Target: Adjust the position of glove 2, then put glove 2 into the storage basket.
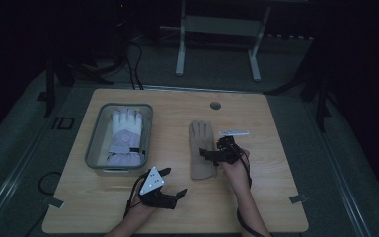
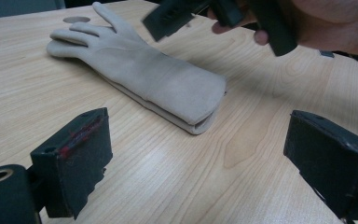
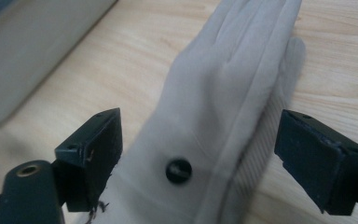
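While my right gripper (image 1: pixel 211 155) hovers wide open over the one flat beige suede glove (image 1: pixel 201 148) mid-tabletop, my left gripper (image 1: pixel 173 183) gapes empty near the front edge. One white padded glove (image 1: pixel 125 133) fills the single clear plastic bin (image 1: pixel 93 143).

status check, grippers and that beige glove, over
Right gripper open over flat beige suede glove, not touching. Left gripper open, near table edge. Grey bin holds white glove. Nothing blocking.

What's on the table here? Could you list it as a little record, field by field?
Table: pale wood
Beige glove: lies flat mid-table, fingers pointing away from the person
Bin: grey, at the left, holds a white glove
Right tool: open, over the beige glove's cuff, one jaw to each side
Left tool: open, near the table's front edge, holding nothing
Small white piece: right of the beige glove's fingers
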`<control>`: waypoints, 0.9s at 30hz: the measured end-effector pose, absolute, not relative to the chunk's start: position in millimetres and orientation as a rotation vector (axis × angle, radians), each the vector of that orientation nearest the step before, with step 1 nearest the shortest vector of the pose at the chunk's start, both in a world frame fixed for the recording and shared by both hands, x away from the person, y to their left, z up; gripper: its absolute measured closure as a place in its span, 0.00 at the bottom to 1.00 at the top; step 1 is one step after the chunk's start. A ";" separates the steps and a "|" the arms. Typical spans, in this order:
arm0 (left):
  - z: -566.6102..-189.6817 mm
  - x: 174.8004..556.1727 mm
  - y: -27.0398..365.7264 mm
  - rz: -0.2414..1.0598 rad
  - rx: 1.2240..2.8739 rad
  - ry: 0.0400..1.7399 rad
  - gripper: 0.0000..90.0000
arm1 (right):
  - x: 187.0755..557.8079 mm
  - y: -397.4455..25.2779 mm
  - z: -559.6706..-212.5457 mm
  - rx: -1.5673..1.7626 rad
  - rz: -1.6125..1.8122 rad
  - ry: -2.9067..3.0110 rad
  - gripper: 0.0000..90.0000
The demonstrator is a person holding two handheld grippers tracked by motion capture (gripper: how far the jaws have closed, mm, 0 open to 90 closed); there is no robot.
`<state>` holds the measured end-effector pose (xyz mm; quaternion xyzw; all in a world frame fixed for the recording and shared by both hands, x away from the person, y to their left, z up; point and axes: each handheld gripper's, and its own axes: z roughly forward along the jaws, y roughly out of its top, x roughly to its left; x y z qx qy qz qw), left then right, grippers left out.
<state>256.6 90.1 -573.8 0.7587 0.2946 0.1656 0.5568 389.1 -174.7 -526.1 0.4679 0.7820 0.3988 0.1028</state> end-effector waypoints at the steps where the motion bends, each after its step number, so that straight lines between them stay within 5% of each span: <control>1: -573.8 256.7 90.1 0.388 1.791 0.695 0.09 | 388.4 -177.1 -525.4 1.355 1.165 2.326 0.16; 27: -555.3 281.3 60.0 0.398 2.026 0.662 0.09 | 391.9 -204.1 -492.5 1.268 1.284 2.350 0.11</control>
